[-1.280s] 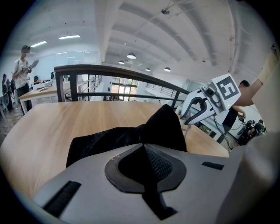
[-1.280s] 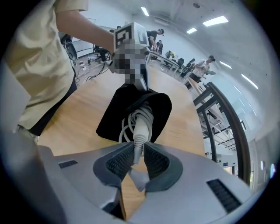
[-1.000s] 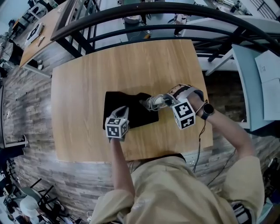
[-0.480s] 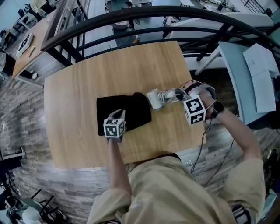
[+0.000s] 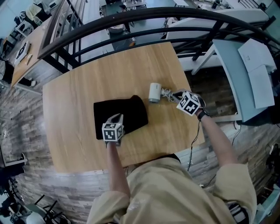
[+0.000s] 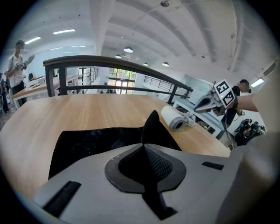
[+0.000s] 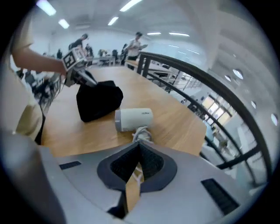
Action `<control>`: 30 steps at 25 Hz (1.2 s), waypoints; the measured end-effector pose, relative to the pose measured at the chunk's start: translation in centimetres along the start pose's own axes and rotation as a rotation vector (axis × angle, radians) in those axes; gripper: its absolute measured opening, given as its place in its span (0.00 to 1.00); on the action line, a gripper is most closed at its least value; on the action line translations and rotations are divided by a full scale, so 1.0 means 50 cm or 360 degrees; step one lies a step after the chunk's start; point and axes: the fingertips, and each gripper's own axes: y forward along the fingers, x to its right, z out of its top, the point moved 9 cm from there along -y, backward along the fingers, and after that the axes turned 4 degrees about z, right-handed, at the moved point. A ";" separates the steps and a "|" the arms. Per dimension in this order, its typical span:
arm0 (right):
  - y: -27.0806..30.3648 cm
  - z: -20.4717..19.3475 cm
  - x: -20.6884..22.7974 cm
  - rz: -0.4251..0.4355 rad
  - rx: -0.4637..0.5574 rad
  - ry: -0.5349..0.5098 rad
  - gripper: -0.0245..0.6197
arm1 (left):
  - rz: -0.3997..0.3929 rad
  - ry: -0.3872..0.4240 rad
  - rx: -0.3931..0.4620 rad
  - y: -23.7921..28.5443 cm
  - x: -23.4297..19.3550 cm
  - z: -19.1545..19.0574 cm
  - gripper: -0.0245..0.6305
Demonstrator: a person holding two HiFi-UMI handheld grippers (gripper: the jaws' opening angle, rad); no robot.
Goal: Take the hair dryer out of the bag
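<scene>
hair dryer now out beside bag, left gripper clamping bag, right gripper clenched.

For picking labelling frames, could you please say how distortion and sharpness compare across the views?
Head view: railing bows, table sharp. Left gripper view: dark fisheye corners, bag crisp. Right gripper view: hair dryer clear, periphery smeared.

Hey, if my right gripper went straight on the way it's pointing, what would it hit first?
The bundled cord, right at the right gripper's shut tips and perhaps already touching them. Just behind it lies the white hair dryer.
</scene>
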 end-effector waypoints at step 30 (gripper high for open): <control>-0.314 0.272 -0.414 -0.0562 0.1578 0.0638 0.05 | 0.0436 0.0091 0.1180 -0.475 0.204 0.059 0.14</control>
